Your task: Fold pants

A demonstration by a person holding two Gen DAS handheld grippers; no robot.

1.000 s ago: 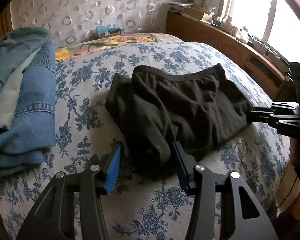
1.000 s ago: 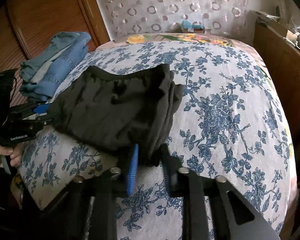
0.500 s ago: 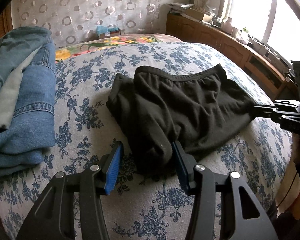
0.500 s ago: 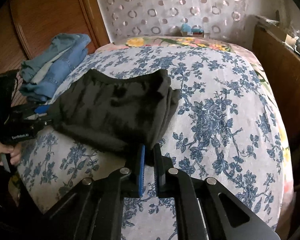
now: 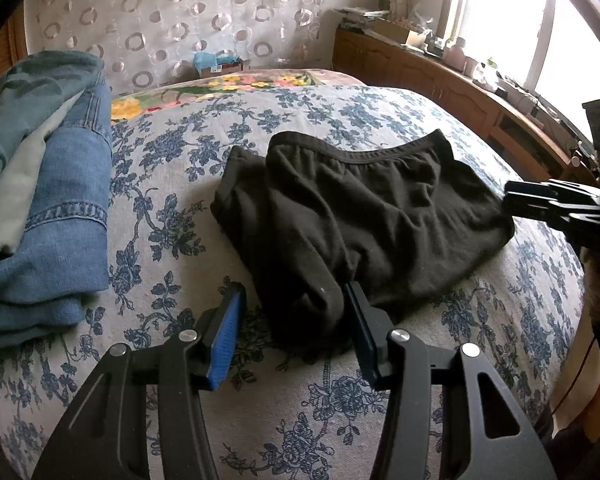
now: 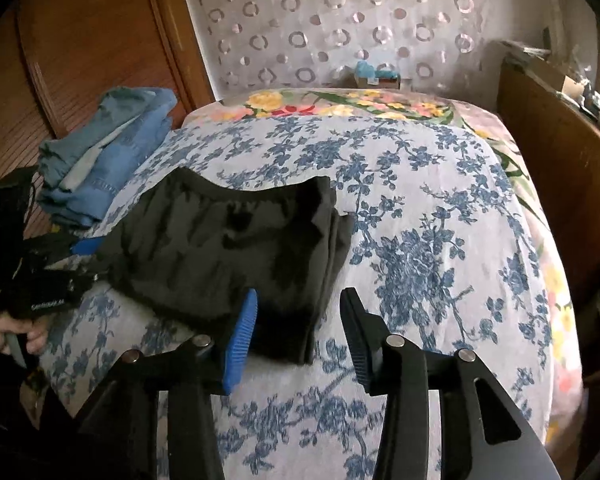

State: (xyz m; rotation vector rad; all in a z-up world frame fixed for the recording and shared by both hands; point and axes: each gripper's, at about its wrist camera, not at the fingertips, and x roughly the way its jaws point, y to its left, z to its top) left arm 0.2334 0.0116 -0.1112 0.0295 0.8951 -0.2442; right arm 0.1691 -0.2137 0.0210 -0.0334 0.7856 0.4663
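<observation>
Left wrist view: left gripper (image 5: 292, 320) fingers apart, right pad touching a dark fold of the black pants (image 5: 364, 208), left blue pad clear of cloth, nothing clamped. Pants folded into a thick wrinkled block, elastic waistband along the far edge, lying on the floral bedspread (image 5: 180, 208) mid-bed. Folded denim stack (image 5: 48, 200) at left, apart from the pants.

Right wrist view: right gripper (image 6: 300, 332) jaws have just been opening; they now stand apart, with the near right corner of the pants (image 6: 228, 248) lying loose between them, beside the blue left pad. Left gripper (image 6: 60, 264) at the pants' left edge, a hand (image 6: 12, 332) holding it.
</observation>
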